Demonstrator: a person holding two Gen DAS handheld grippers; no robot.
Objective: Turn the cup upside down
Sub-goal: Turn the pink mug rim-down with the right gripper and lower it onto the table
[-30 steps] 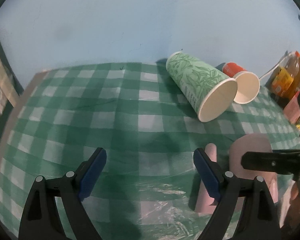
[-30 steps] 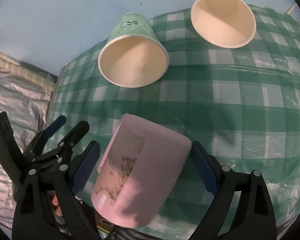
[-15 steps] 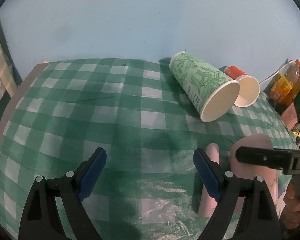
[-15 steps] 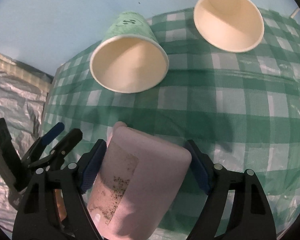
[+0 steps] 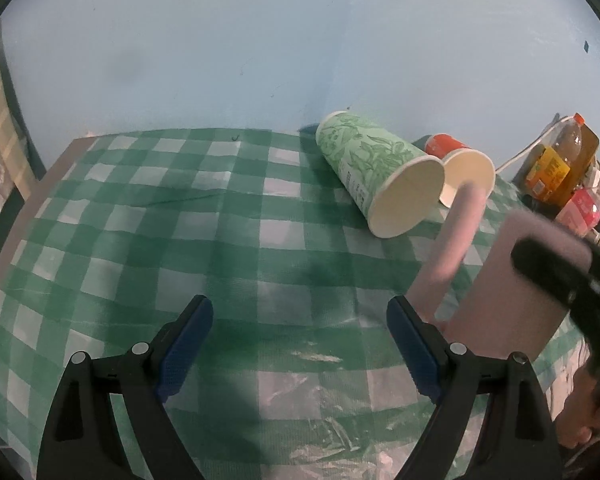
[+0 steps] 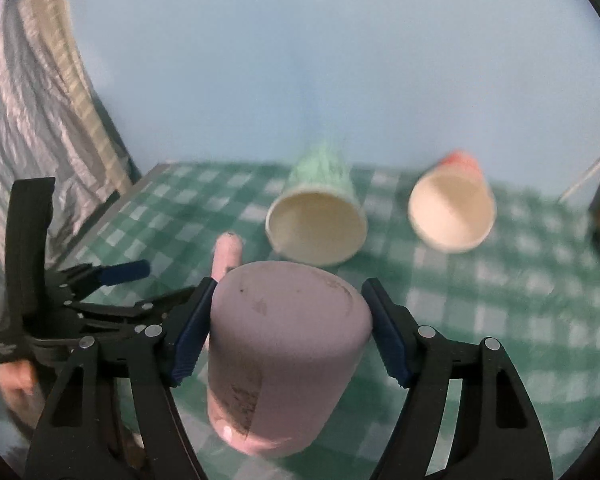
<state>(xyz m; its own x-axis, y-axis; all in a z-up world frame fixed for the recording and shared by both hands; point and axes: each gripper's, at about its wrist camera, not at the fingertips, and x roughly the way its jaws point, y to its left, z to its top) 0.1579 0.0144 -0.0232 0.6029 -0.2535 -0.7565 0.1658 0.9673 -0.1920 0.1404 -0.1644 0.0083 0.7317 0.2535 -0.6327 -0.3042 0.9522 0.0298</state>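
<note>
The right tool (image 6: 288,330) clamps the pink cup (image 6: 284,360) base-up above the checked worktop (image 6: 500,320); two empty paper cups (image 6: 318,224) lie at twelve o'clock. The left tool (image 5: 300,344) gapes wide.

Three cups were in view: one pink mug (image 6: 284,356), with two paper cups beyond it, a green one (image 5: 374,176) and an orange one (image 5: 458,160). One bottle (image 5: 572,160) stood beyond the mug. There were two grippers, left (image 5: 296,350) and right (image 6: 288,334).
</note>
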